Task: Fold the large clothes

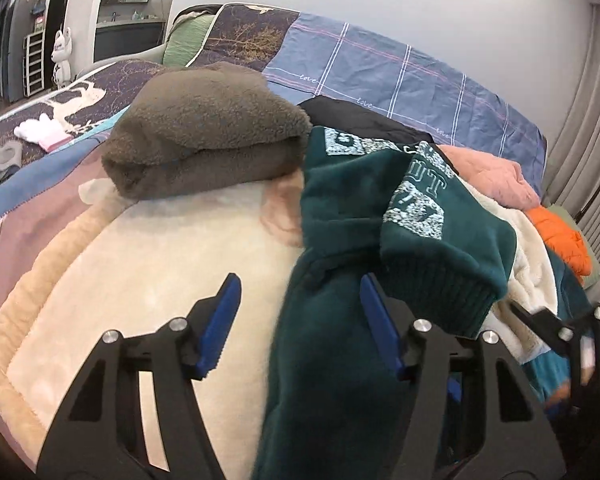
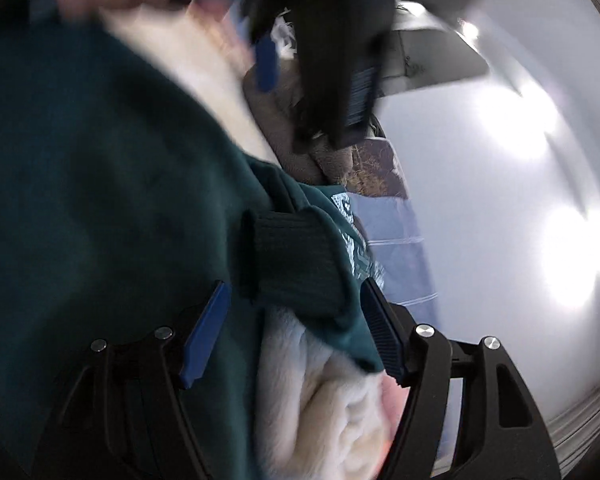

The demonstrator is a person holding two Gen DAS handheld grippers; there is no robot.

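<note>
A dark green sweatshirt (image 1: 340, 208) with pale blue lettering lies bunched on a cream fleece blanket (image 1: 160, 264) on the bed. Its ribbed cuff (image 1: 440, 292) is folded over on top. My left gripper (image 1: 302, 324) stands open. The green cloth lies against its right pad, and its left pad is clear of the cloth. My right gripper (image 2: 294, 332) is open too, with the cuff (image 2: 292, 256) and some white fleece (image 2: 324, 400) lying loosely between its pads. That view is blurred. Each gripper also shows in the other view, the right gripper (image 1: 560, 332) and the left gripper (image 2: 312, 76).
A folded brown fleece (image 1: 208, 140) sits behind the sweatshirt. Black (image 1: 360, 116), pink (image 1: 492, 176) and orange (image 1: 560, 236) garments are heaped at the right. A blue checked pillow (image 1: 380, 68) lies at the back, and a curtain (image 1: 580, 120) hangs at far right. White gloves (image 1: 40, 132) lie at far left.
</note>
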